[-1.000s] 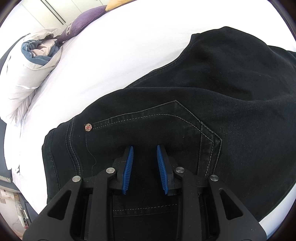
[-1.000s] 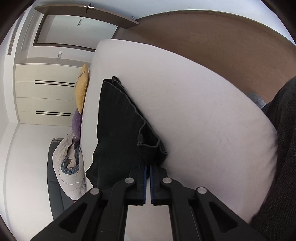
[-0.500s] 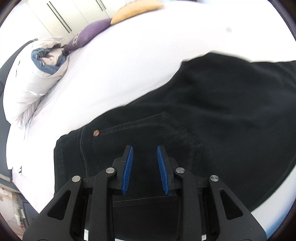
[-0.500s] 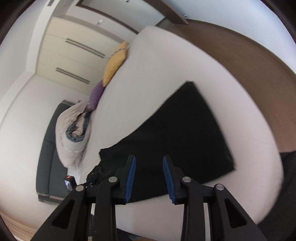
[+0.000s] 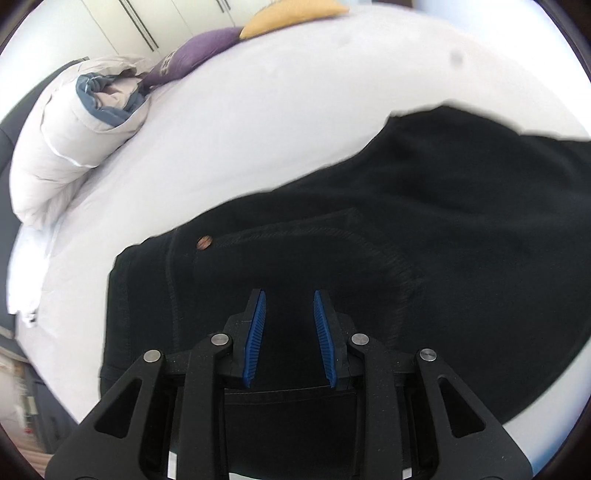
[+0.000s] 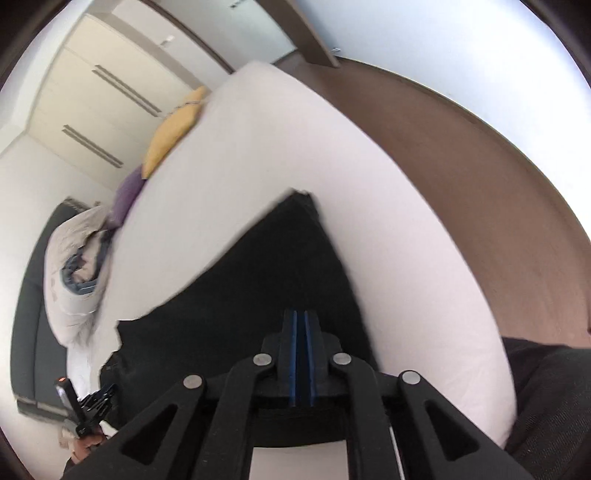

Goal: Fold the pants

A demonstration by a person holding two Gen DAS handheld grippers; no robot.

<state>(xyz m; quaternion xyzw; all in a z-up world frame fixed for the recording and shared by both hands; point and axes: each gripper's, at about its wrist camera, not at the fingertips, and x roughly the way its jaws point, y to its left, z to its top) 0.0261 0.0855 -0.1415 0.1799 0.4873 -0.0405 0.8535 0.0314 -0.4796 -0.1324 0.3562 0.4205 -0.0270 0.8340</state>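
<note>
We note the left gripper (image 5: 287, 314) with its blue pads (image 5: 256, 332) standing apart, nothing pinched between them; it hangs above the waist end of the black pants (image 5: 424, 236), whose dark cloth shows through the gap without the pads pressing on it. The right gripper (image 6: 300, 325) has just been closing: its blue pads (image 6: 293, 354) now sit almost together with only a thin slit left, and we see no cloth caught in that slit. It too hovers over the pants (image 6: 266, 288), toward their right edge. The pants lie folded and flat on the white bed (image 5: 258, 110), a dark slab near the bed's near edge. In the left wrist view we make out a back pocket's stitched outline and a copper rivet (image 5: 204, 242) by the pocket corner; the picture is somewhat blurred. Further out on the bed, a rolled pale duvet (image 5: 62, 155) with a blue lining lies at the far left side, and beyond it a purple pillow (image 5: 192, 55) and a yellow pillow (image 5: 288, 16). In the right wrist view we also see pale wardrobe doors (image 6: 96, 96) behind the bed, brown floor (image 6: 461, 166) to the right, and the other handheld gripper (image 6: 88, 406) low at the left edge.
</note>
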